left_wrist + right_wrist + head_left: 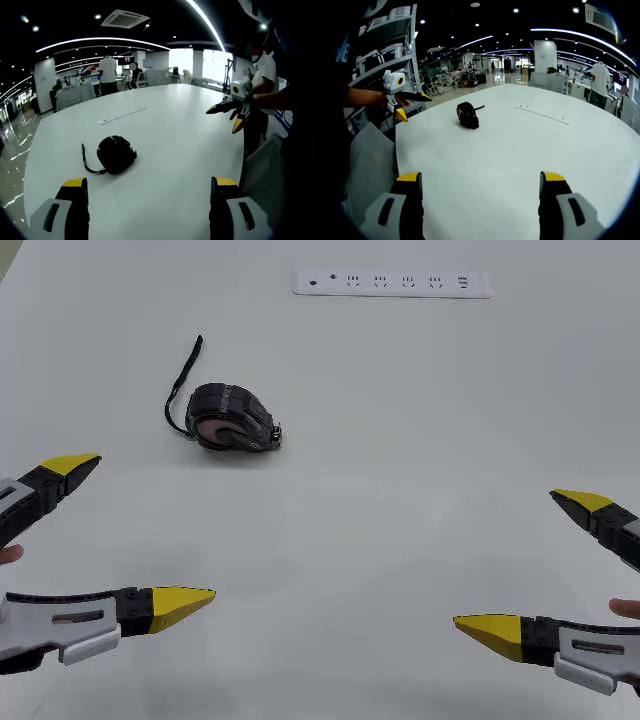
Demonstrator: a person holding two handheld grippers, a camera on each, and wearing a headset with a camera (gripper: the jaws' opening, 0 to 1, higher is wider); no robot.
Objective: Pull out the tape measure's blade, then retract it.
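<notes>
a black tape measure [232, 418] lies on the white table [420, 440], blade wound in, strap trailing behind it, well apart from both tools. the left gripper [152, 527] and right gripper [505, 558] hover at the near side, jaws spread wide and empty. nothing looks started: pull-out and retraction both remain.

Open-plan office around a broad white table [430, 470]
Curved light strips [100, 42] cross a dark ceiling beside an air-conditioning vent [125, 18]. Bright windows [210, 62] stand at the far end, over a glossy floor [12, 150] (it mirrors the lamps). Shelving [390, 50] and a mesh chair [365, 165] stand near the table's edge.
</notes>
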